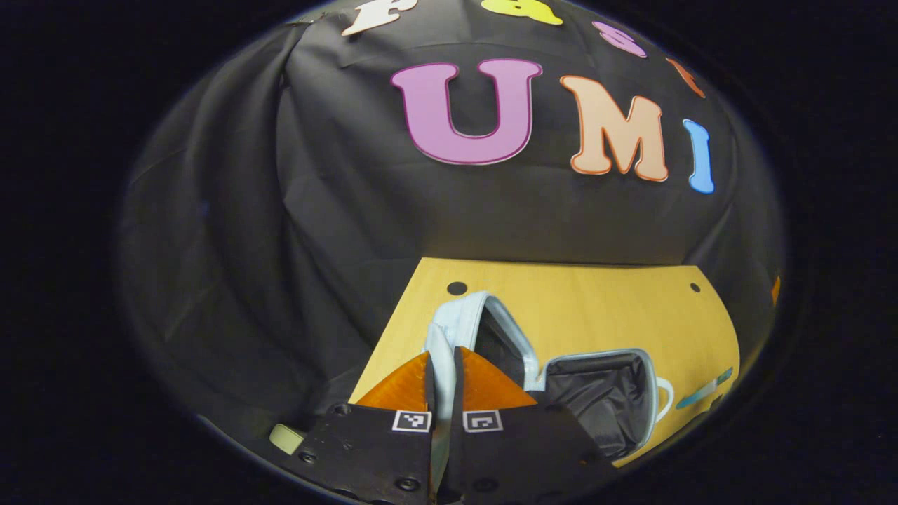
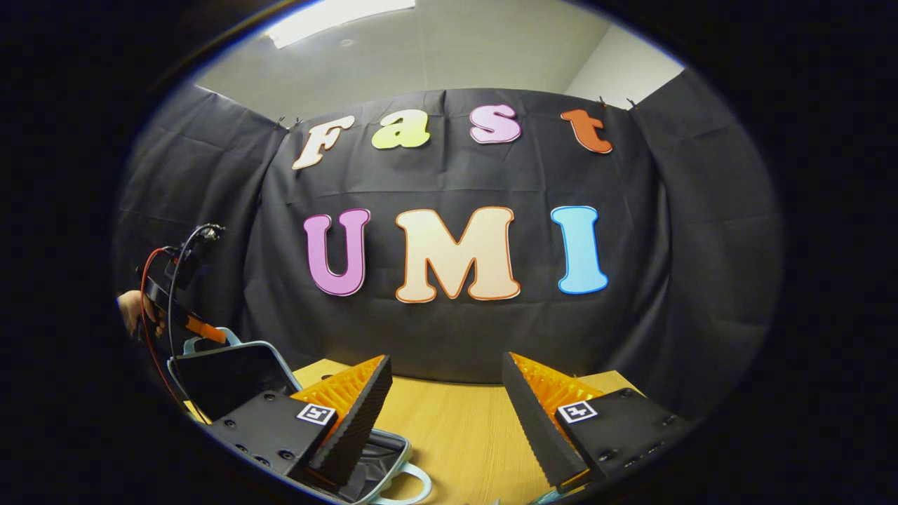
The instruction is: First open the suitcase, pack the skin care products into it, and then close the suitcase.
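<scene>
On the wooden table (image 1: 596, 308) lies the suitcase (image 1: 603, 400), open, its pale-blue lid (image 1: 456, 330) raised and pinched along the rim between the fingers of the left gripper (image 1: 443, 379). Over the table hangs the right gripper (image 2: 445, 414), its jaws spread wide on nothing, near the suitcase handle (image 2: 410, 484).

Both views dim overall, black cloth wall (image 2: 449, 337) soaking up light. Ceiling light panel (image 2: 337, 12) glares at top of right gripper view, blown white (sole visible source). Wooden table (image 1: 596, 308) brightest lit surface in left gripper view, evenly lit, soft shadows only. Suitcase (image 1: 603, 393) lining dark, detail lost in folds. Strong fisheye bending: table edges and cloth folds curve toward rim. Edges darken and soften; small pale object (image 1: 286, 438) at lower rim blurred. Centre reasonably sharp in both views.
</scene>
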The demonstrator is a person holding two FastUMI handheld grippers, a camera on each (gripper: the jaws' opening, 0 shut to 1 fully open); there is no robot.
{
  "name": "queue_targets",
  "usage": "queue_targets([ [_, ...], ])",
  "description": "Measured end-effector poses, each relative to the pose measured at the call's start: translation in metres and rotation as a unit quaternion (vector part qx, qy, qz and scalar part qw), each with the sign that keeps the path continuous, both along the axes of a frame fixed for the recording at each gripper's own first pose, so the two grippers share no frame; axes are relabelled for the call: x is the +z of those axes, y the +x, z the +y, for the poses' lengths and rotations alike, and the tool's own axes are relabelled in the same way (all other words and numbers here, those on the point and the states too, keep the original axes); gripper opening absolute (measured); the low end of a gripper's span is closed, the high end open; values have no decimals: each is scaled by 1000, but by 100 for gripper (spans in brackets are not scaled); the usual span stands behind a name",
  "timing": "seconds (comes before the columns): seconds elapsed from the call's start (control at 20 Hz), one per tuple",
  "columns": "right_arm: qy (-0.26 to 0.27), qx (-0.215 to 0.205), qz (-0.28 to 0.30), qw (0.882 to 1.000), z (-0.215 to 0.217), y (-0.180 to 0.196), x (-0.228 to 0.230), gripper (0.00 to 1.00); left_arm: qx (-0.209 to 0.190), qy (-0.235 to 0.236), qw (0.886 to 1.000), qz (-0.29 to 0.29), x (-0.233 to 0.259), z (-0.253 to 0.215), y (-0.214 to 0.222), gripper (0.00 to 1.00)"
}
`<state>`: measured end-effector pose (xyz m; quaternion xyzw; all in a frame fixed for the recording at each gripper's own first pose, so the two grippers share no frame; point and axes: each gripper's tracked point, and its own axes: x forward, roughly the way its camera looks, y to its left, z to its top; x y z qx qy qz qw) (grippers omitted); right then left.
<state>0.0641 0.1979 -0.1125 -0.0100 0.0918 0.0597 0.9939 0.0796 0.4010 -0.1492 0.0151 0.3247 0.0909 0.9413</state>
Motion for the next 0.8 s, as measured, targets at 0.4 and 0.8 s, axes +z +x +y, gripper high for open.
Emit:
queue_targets([
  [0.4, -26, 24, 16, 999, 33, 2, -10, 98, 59, -37, 997, 42, -66, 72, -9, 0],
  [0.8, -43, 37, 25, 998, 45, 5, -14, 99, 103, -75, 987, 100, -149, 92, -23, 0],
])
